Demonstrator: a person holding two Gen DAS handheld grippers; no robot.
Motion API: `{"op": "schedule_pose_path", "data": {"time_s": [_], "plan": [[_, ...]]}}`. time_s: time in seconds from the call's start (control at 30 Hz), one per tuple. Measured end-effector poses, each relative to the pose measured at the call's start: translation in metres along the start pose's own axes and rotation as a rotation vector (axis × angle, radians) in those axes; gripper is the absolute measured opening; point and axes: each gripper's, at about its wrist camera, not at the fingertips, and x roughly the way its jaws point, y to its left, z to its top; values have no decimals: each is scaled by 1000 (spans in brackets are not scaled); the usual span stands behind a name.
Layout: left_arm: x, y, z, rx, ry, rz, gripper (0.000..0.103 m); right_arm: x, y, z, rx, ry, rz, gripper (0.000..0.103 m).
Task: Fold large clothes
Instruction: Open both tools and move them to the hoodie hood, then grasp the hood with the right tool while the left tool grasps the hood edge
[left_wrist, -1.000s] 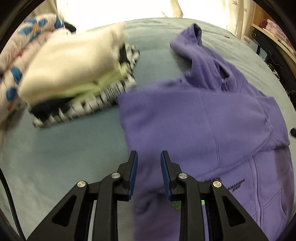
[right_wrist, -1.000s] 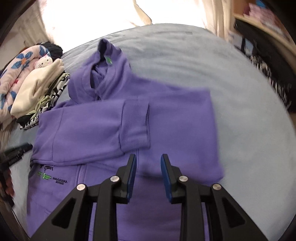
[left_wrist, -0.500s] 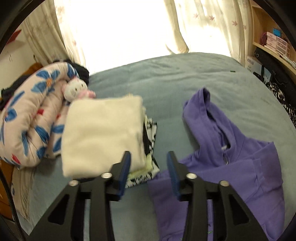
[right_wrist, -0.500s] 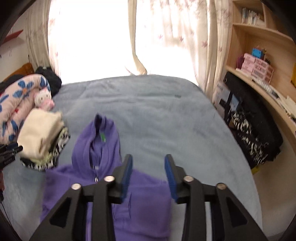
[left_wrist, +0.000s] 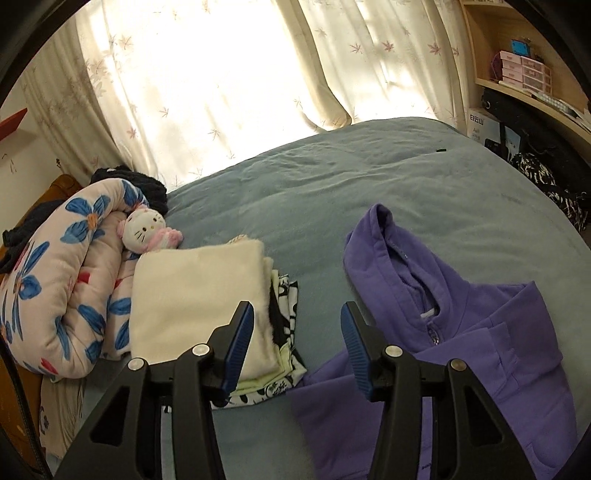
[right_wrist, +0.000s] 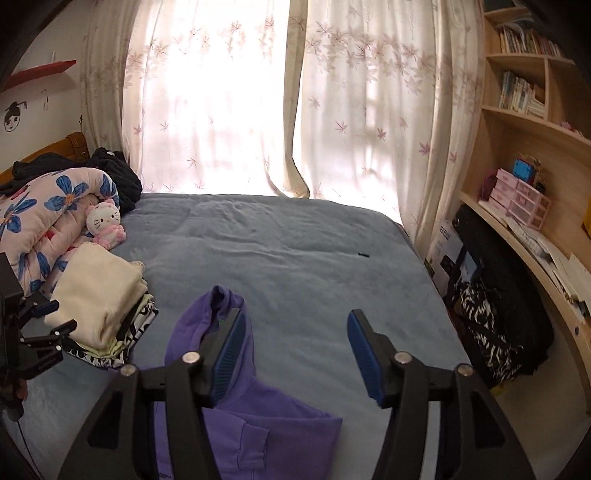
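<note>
On the bed (right_wrist: 295, 258), with both grippers' jaws spread and empty, lower onto the purple hoodie (left_wrist: 461, 350) lying beside the folded clothes stack (left_wrist: 192, 306), pinch hood edge, fold evenly.

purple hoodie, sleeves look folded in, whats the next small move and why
Probably bring both open grippers, left gripper and right gripper, down toward the purple hoodie: neither holds anything, and its hood lies unfolded on the bed.
</note>
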Motion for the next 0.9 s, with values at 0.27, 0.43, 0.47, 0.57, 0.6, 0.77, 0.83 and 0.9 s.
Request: {"op": "schedule_pose_path", "data": {"time_s": [0.27,0.43,0.47,0.57,0.6,0.77,0.83,0.9], "plan": [[87,-11,47,25,44,8,48,105,18,30,11,73,62,60],[180,-11,61,4,135,45,37,213,36,12,31,197,128,52],[200,-12,60,-4,162,41,28,233,41,5,34,227,141,45],[258,-16,50,-33,251,30,12,298,52,-23,62,328,181,35],[273,-18,45,-36,272,37,12,315,54,-32,71,353,198,35],[332,-21,24,-124,369,-47,10,374,61,-68,137,450,275,35],[345,-20,21,-189,384,-144,10,394,64,-80,168,481,301,35],[352,-18,19,-259,377,-253,10,408,66,-85,188,495,333,35]]}}
